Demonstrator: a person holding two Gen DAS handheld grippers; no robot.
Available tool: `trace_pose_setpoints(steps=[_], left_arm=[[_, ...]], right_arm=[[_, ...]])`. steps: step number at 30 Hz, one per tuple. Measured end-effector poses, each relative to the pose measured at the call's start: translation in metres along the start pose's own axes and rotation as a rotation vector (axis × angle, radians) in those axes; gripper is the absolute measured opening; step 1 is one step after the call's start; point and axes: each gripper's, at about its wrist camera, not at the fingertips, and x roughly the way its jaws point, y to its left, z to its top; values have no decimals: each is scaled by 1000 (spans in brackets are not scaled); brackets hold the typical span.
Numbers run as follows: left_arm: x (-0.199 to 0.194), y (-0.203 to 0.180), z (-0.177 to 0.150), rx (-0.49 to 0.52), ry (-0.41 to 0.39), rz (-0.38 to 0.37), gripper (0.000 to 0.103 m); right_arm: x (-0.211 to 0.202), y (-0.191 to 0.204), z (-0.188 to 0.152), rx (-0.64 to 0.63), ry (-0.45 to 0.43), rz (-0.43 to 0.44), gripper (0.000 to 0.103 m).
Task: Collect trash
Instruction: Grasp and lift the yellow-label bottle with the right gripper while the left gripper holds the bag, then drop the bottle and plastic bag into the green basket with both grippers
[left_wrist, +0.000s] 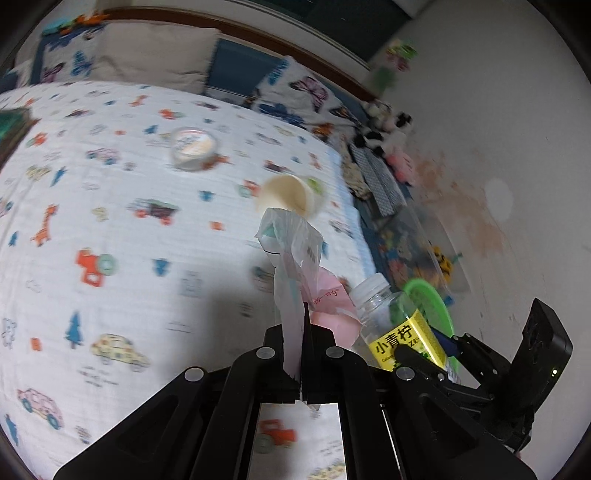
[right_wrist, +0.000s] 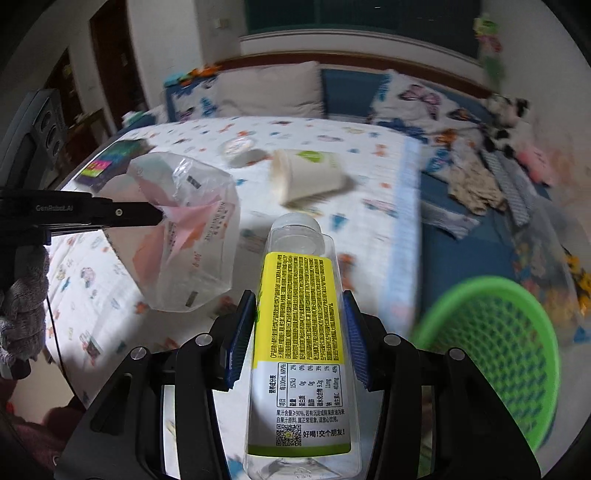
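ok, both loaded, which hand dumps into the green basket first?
Right. Its gripper holds the bottle with the green basket just beside it; the left gripper, pinching the plastic bag, sits farther away.

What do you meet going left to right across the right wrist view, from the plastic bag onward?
Plastic bag held by the left tongs → paper cup lying on the bed → green basket at the right edge.
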Motion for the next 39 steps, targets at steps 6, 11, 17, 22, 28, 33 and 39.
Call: trace_pose_setpoints(steps=[6, 11, 17, 22, 28, 33, 39], left_arm=[[18, -45, -8, 89, 47, -36, 1], [36, -86, -16, 165, 84, -59, 1], [52, -126, -20, 232, 111, -88, 1], [63, -155, -20, 279, 120, -108, 1], [78, -184, -21, 329, 139, -137, 1], [95, -196, -23, 355, 161, -135, 1], [116, -208, -28, 390, 180, -124, 1]], right_arm=[[-28, -44, -30, 87, -5, -111, 48], [-45, -81, -55, 159, 0, -200, 48], [-55, -120, -78, 250, 3, -267, 48], [-54, -150, -95, 333, 3, -311, 48], [-53, -173, -107, 402, -1, -334, 49], [-68, -177, -110, 414, -40, -346, 49], [-83, -172, -116, 402, -69, -342, 53]])
